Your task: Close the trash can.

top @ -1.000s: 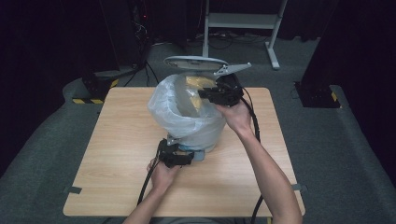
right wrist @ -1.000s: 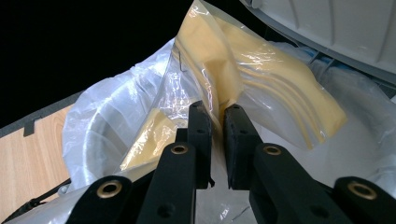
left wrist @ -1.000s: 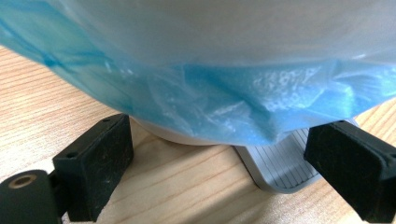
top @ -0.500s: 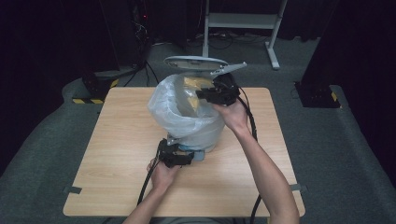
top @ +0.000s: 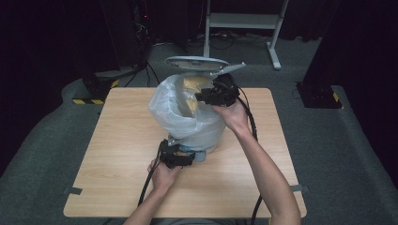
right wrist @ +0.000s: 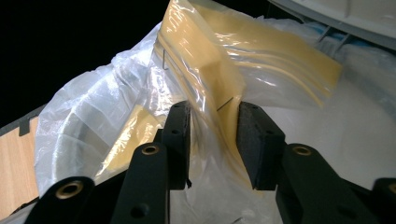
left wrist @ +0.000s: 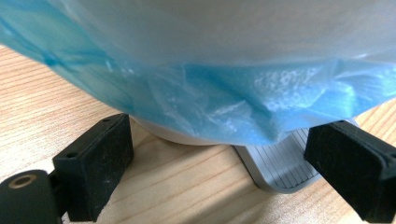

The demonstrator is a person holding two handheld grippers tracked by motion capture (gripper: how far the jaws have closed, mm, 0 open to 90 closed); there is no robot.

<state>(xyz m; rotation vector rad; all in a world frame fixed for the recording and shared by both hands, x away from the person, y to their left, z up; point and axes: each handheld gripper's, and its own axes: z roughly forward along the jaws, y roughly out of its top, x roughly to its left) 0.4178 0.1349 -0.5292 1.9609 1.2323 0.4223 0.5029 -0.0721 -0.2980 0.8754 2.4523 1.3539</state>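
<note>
Yellow zip bag [right wrist: 233, 65] sits at the mouth of the liner [top: 176, 110] in the white bin [top: 206, 136], lid [top: 195, 63] up. Right gripper [right wrist: 212, 140] view: jaws have just been opening, the bag between them, pads barely off it. Left gripper [left wrist: 219, 172] view: I see jaws spread at the bin's base, grey pedal [left wrist: 280, 163] by one jaw. High view: wooden table [top: 112, 154], dark room.

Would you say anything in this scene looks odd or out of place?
Mildly: a yellow zip bag sticks up crookedly from the bin's liner, between the right gripper jaws, which have just been opening. Otherwise nothing stands out.
</note>
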